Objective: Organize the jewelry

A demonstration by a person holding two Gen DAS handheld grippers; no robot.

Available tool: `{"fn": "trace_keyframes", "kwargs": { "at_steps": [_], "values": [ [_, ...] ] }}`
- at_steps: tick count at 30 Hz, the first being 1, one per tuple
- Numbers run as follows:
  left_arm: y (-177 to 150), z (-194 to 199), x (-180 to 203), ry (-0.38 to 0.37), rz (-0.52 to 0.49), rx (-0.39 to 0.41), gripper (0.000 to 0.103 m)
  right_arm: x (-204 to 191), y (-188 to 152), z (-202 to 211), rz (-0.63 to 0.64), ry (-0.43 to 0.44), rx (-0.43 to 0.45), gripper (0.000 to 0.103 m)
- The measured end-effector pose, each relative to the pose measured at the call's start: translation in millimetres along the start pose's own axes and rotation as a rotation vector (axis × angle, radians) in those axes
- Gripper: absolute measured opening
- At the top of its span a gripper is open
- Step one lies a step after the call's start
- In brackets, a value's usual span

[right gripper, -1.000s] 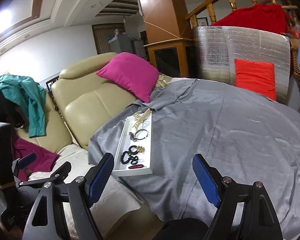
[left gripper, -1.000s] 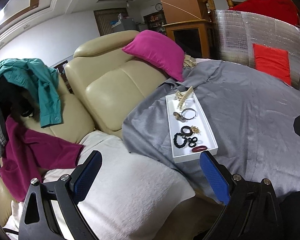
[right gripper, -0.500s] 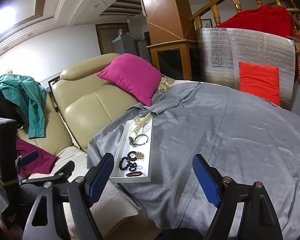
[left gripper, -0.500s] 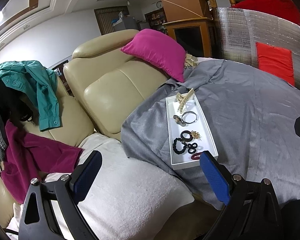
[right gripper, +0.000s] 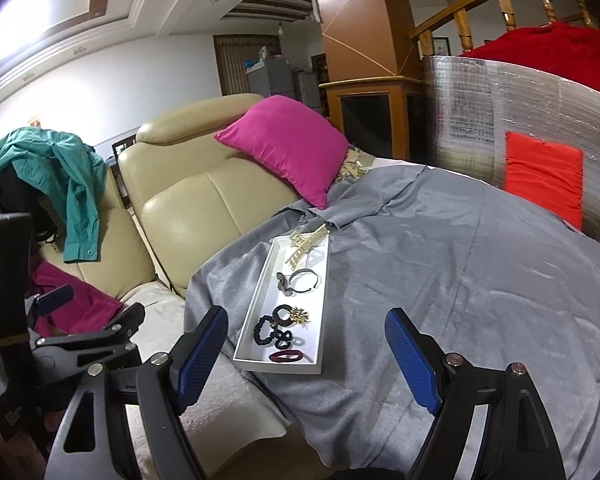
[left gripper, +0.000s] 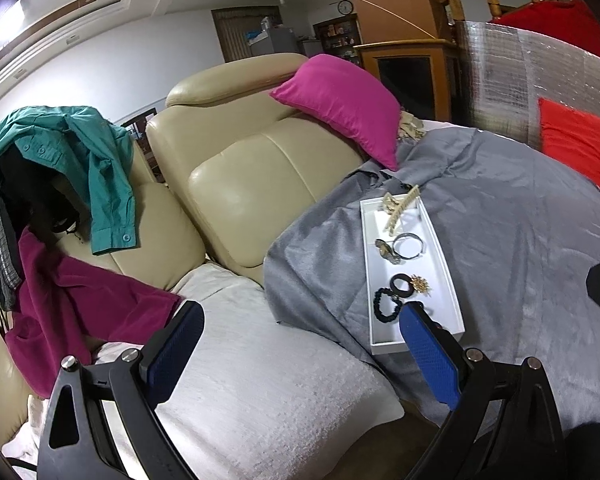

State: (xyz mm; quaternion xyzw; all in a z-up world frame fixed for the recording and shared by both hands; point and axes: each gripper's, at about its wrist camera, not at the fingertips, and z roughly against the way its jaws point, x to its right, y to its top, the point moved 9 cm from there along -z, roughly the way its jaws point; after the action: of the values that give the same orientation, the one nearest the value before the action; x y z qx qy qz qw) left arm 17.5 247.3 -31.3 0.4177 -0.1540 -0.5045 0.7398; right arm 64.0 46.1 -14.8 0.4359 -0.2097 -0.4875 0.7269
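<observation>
A white tray [left gripper: 444, 256] lies on a grey cloth [left gripper: 520, 240] and shows in the right wrist view too [right gripper: 260, 304]. It holds a cream hair claw [left gripper: 400, 208], a silver bangle [left gripper: 408, 245], a gold brooch [left gripper: 420, 285], black hair ties [left gripper: 386, 304] and a dark red clip [right gripper: 286, 357]. My left gripper [left gripper: 300, 344] is open and empty, low before the tray's near end. My right gripper [right gripper: 306, 346] is open and empty, with the tray's near end between its fingers in view.
A beige leather sofa [left gripper: 252, 168] stands left of the cloth, with a magenta cushion [left gripper: 340, 104], a white towel [left gripper: 260, 360], and teal [left gripper: 84, 152] and magenta [left gripper: 72, 300] clothes. A silver foil panel [right gripper: 500, 120] with a red patch stands behind.
Both grippers have moved closer to the tray, which now looks larger and lower in both views. The jaws stay open.
</observation>
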Motion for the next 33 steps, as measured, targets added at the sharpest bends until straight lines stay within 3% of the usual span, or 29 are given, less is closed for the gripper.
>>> {"fn": "trace_keyframes", "kwargs": {
  "at_steps": [33],
  "values": [
    [-3.6, -11.0, -38.4, 0.036, 0.052, -0.009, 0.098, -45.5, -3.7, -18.1, 0.075, 0.028, -0.027, 0.084]
  ]
}}
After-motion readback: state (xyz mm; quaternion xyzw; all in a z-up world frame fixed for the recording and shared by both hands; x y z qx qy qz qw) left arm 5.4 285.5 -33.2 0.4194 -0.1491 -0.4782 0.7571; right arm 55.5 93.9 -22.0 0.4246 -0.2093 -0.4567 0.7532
